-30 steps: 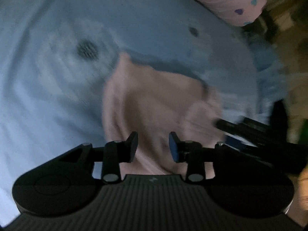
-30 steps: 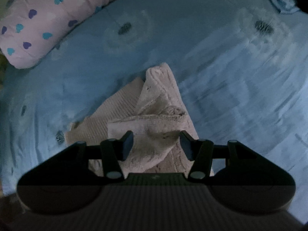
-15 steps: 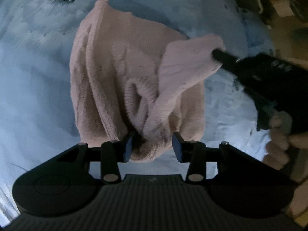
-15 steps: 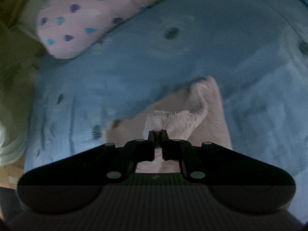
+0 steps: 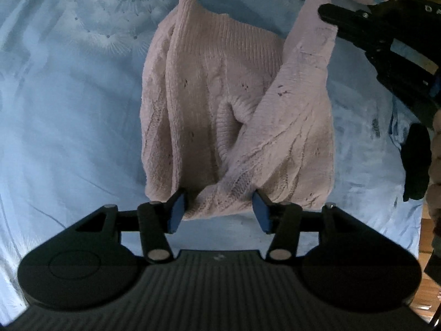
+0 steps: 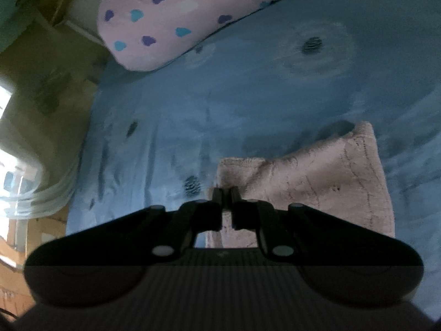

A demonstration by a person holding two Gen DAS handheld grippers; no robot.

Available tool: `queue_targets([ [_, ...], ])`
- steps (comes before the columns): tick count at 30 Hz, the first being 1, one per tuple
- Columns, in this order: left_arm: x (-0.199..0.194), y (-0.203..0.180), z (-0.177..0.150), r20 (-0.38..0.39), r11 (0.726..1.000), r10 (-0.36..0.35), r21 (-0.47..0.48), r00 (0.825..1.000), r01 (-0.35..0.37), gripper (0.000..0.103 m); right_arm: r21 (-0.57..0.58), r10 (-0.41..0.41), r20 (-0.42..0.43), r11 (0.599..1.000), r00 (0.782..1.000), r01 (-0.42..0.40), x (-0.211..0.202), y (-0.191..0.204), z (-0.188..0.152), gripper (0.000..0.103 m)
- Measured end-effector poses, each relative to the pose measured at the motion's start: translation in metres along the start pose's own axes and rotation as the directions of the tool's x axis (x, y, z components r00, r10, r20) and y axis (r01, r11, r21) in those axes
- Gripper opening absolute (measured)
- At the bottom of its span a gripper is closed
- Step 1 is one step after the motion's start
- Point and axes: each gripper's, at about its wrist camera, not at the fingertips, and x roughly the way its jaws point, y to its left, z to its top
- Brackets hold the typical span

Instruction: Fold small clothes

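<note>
left hand-held gripper [image 5: 217, 211] is nearest: jaws spread about halfway and have just been opening, blue pads either side of the near hem fold of the pale pink cable-knit sweater [image 5: 215, 104]. the bunched hem sits between the pads, but i see no squeeze on it; reads as let go or about to be.

the sweater lies on the light blue bed sheet with dandelion print [image 5: 69, 110], roughly mid-bed, partly folded: body flat, left edge rolled over, ribbed neck or cuff puckered in the middle. judgement: light, soft, floppy knit, no stiffness, not fragile, and it grips well rather than slides. it will sag and stretch if carried by one point. best taken at a ribbed edge, cuff or corner, two layers together, and laid down, not dropped.

further out, right hand-held gripper [image 6: 226, 193] is pressed together on the end of the sleeve or corner flap. from the left wrist view it holds that flap up off the body, out to the sweater's right side. the pinch takes only a thin bit of knit at the very edge, so it could slip out under tension.

beyond that, a pink pillow with purple and teal hearts [image 6: 171, 22] at the bed's far edge.
</note>
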Motion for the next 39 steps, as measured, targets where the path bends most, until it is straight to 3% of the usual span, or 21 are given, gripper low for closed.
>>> queue_targets([
  [1,0.0,-0.001,-0.001,0.008,1.0,-0.001,0.002,1.0,0.001,0.058,-0.003,0.006,-0.002,1.0,1.0,-0.006,0.001,0.0,0.0,0.008],
  [2,0.0,-0.002,-0.002,0.017,1.0,-0.003,0.009,1.0,0.003,0.049,-0.005,0.008,-0.003,1.0,1.0,-0.008,0.001,0.0,0.001,0.008],
  [3,0.0,-0.004,-0.004,0.03,1.0,-0.015,0.026,0.999,0.014,0.025,-0.006,0.011,-0.004,1.0,1.0,-0.011,0.002,-0.001,0.001,0.008],
  [4,-0.002,-0.006,-0.005,0.034,0.998,-0.038,0.048,0.999,0.037,0.019,-0.008,0.013,-0.003,1.0,1.0,-0.013,0.002,-0.002,0.002,0.008],
  [9,-0.034,-0.009,-0.012,0.132,0.99,-0.065,0.131,0.989,0.047,0.014,-0.045,0.032,0.024,0.999,0.999,-0.031,-0.007,0.004,0.005,0.007],
  [14,-0.056,0.016,-0.011,0.169,0.993,-0.046,0.117,0.984,0.027,0.014,-0.13,0.085,0.015,0.988,0.996,-0.082,0.004,0.037,0.013,0.007],
  [16,-0.05,0.031,-0.01,0.153,0.996,-0.035,0.087,0.988,0.021,0.014,-0.206,0.075,-0.01,0.976,0.997,-0.076,0.024,0.054,0.01,0.007],
  [21,-0.025,0.061,-0.012,0.11,0.999,-0.002,0.037,0.994,-0.002,0.014,-0.274,0.016,-0.116,0.961,0.993,-0.047,0.098,0.065,-0.012,0.007],
  [26,-0.016,0.07,-0.014,0.089,1.0,-0.019,0.015,0.996,0.017,0.015,-0.251,-0.028,-0.196,0.968,0.98,-0.022,0.136,0.052,-0.032,0.01],
  [30,-0.022,0.08,-0.009,0.076,0.999,-0.032,-0.007,0.997,0.033,0.032,-0.179,-0.025,-0.167,0.984,0.986,-0.006,0.111,0.048,-0.031,0.012],
  [31,-0.025,0.082,-0.009,0.072,1.0,-0.018,-0.002,0.997,0.018,0.036,-0.17,-0.027,-0.157,0.985,0.987,0.0,0.099,0.046,-0.03,0.016],
  [33,-0.031,0.087,-0.01,0.073,1.0,0.014,0.007,0.997,-0.015,0.043,-0.154,-0.026,-0.128,0.988,0.991,0.006,0.07,0.039,-0.032,0.036],
  [35,-0.038,0.091,-0.006,0.076,0.999,0.039,0.002,0.996,-0.039,0.045,-0.15,-0.037,-0.076,0.988,0.996,0.025,0.043,0.028,-0.035,0.065],
  [39,-0.055,0.098,0.008,0.115,0.997,0.074,-0.001,0.991,-0.074,0.052,-0.153,-0.133,-0.016,0.98,0.991,0.129,0.0,-0.003,-0.046,0.066],
])
